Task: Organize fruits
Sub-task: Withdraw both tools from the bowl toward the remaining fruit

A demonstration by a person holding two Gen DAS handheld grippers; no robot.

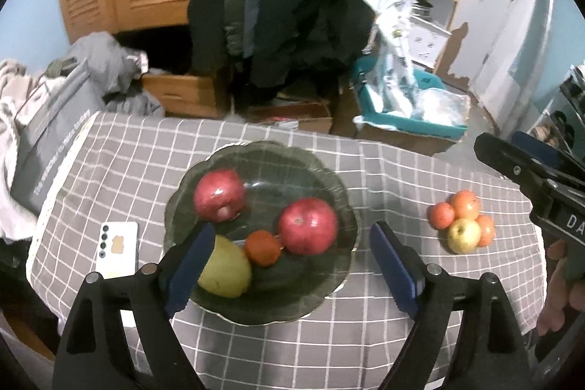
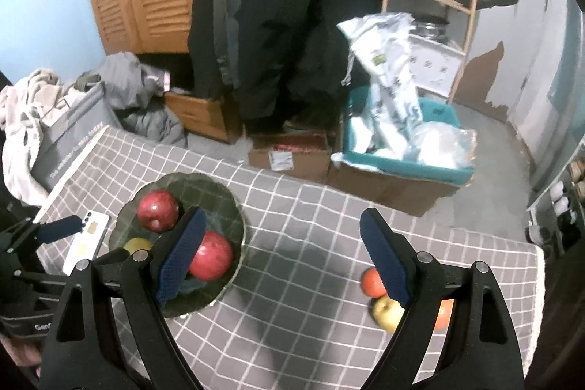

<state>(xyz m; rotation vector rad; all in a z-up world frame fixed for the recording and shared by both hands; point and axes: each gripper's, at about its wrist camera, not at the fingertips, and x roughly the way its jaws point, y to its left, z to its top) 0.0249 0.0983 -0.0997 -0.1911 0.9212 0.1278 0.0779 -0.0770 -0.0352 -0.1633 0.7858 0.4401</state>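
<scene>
A dark green glass bowl [image 1: 329, 181] sits mid-table and holds two red pomegranates [image 1: 218, 194] [image 1: 308, 226], a small orange fruit [image 1: 262, 248] and a yellow-green fruit [image 1: 226, 267]. My left gripper [image 1: 292, 254] is open and empty just above the bowl's near side. A cluster of small orange fruits [image 1: 465, 204] and a yellow apple [image 1: 463, 235] lies on the cloth to the right. My right gripper [image 2: 279, 254] is open and empty over the cloth between the bowl [image 2: 226, 207] and the cluster, with the yellow apple [image 2: 387, 313] by its right finger.
A white phone [image 1: 117, 249] lies left of the bowl on the grey checked tablecloth [image 1: 395, 178]. Beyond the table's far edge are cardboard boxes, a teal bin [image 1: 409, 123] with bags, hanging coats and a laundry pile at left.
</scene>
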